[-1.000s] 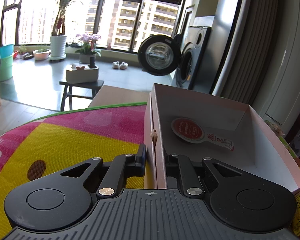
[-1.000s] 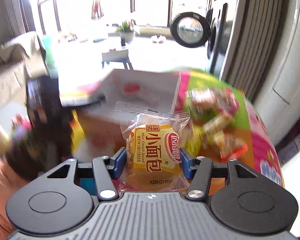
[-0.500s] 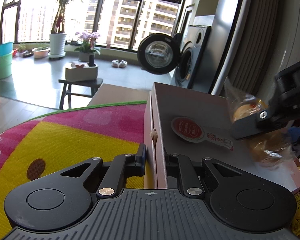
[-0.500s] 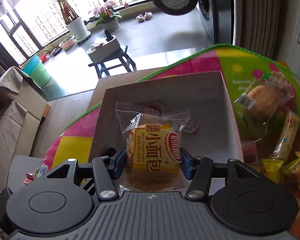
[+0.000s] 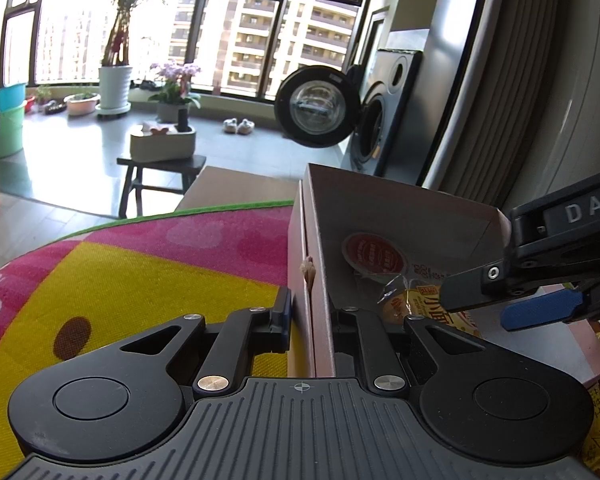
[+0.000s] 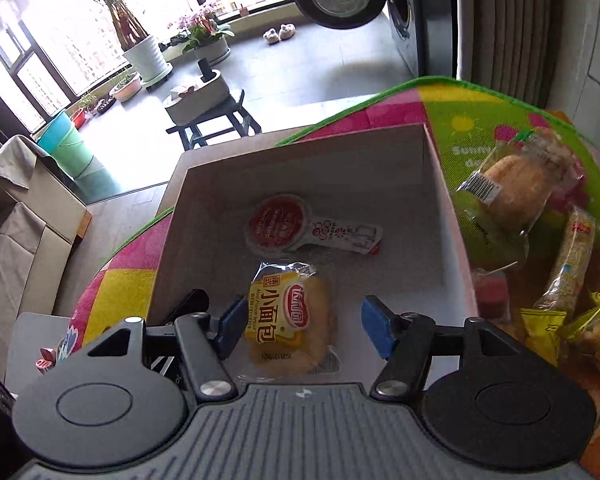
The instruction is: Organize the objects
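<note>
The right gripper (image 6: 304, 330)'s blue-padded fingers (image 6: 374, 330) stand wide apart, one on each side of the yellow bread packet (image 6: 290, 322), touching neither face of it. The packet lies flat on the floor of the white box (image 6: 440, 184), by the near wall, just beside the red-lidded sauce cup (image 6: 278, 222), which sits toward the middle. The left gripper (image 5: 310, 322) is clamped on the box's left wall, one finger outside and one inside, steadying it on the coloured mat (image 5: 140, 280).

The release looks done, so the step in hand is the retreat: lift the right gripper straight up, with the fingers kept spread so neither pad snags the wrapper, and clear the rim before swinging toward the snack packets (image 6: 512, 196) piled at the mat's right edge. The left grip should hold firm meanwhile, since the light box could easily slide.
</note>
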A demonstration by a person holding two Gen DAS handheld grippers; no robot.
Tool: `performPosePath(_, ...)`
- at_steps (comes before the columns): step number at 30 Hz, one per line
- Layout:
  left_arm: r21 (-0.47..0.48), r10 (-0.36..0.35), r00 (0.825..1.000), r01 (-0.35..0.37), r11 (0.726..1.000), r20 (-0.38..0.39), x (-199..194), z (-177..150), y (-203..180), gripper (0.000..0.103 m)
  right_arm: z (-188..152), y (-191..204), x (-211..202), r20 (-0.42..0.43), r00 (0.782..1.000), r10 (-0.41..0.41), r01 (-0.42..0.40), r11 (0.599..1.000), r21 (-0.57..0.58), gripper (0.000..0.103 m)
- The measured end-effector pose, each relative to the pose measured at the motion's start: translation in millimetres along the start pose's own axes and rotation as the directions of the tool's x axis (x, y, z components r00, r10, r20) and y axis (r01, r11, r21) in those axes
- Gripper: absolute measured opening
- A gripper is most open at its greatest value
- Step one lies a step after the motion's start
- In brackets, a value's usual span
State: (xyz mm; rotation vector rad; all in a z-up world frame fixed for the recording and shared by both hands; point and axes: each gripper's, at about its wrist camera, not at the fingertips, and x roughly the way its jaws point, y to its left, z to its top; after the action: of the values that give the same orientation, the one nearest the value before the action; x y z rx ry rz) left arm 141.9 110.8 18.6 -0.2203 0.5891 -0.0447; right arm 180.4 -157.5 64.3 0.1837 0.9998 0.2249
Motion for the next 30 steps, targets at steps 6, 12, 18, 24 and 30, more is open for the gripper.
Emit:
performPosePath(6,0.0,0.001,1.0,-0.001,1.0,0.0,0.1,0.2,-0.4,0.015,-20.8,-18.7,-70.2,0.165,0.985,-0.042,0.059,0.993,-0.103,0.07)
performPosePath(12,0.005,0.004,1.0,-0.004,1.0,-0.002,0.8,-0.2,-1.1,0.015,-38.1,-70.1,-105.0,0.22,0.966,-0.137,0.15,0.988,-0.046,0.072)
performPosePath(18,0.009,0.007,1.0,-0.007,1.0,-0.001,0.4,-1.3,0.3,0.014,-51.9,-119.6,-83.0,0.145,0.975,-0.171,0.165,0.985,0.051,0.07)
performPosePath(24,0.013,0.009,1.0,-0.009,1.0,-0.001,-0.7,-2.4,1.7,0.014,-26.3,-132.0,-34.6,0.094,0.991,-0.098,0.089,0.991,0.098,0.044)
performPosePath(30,0.013,0.008,1.0,-0.008,1.0,-0.001,-1.1,-2.3,0.9,0.014,7.4,-120.1,19.8,0.093,0.99,-0.102,0.094,0.992,0.086,0.031)
